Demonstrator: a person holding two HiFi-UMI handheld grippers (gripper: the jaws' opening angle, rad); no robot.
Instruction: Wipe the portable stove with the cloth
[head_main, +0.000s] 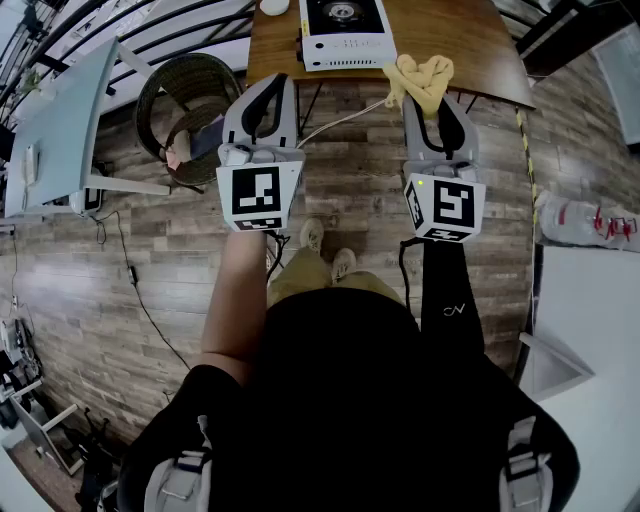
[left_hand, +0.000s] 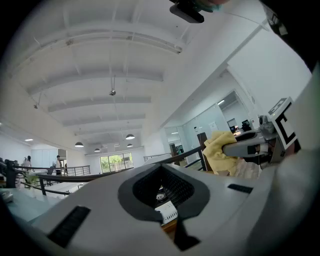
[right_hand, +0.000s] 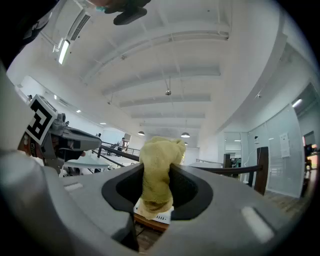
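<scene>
The white portable stove (head_main: 345, 35) sits on a wooden table (head_main: 460, 40) at the top of the head view, ahead of both grippers. My right gripper (head_main: 430, 95) is shut on a bunched yellow cloth (head_main: 421, 78), held in the air just before the table's front edge, right of the stove. In the right gripper view the cloth (right_hand: 157, 170) stands up between the jaws, with the stove (right_hand: 156, 216) showing small below it. My left gripper (head_main: 271, 82) is shut with nothing in it, level with the right one and left of the stove. The stove (left_hand: 165, 212) peeks through its jaws.
A round wicker chair (head_main: 190, 105) stands on the wooden floor left of my left gripper. A white desk (head_main: 60, 130) lies at far left and a white counter (head_main: 590, 310) at right. A white cable (head_main: 340, 122) hangs from the table. The person's feet (head_main: 327, 250) are below.
</scene>
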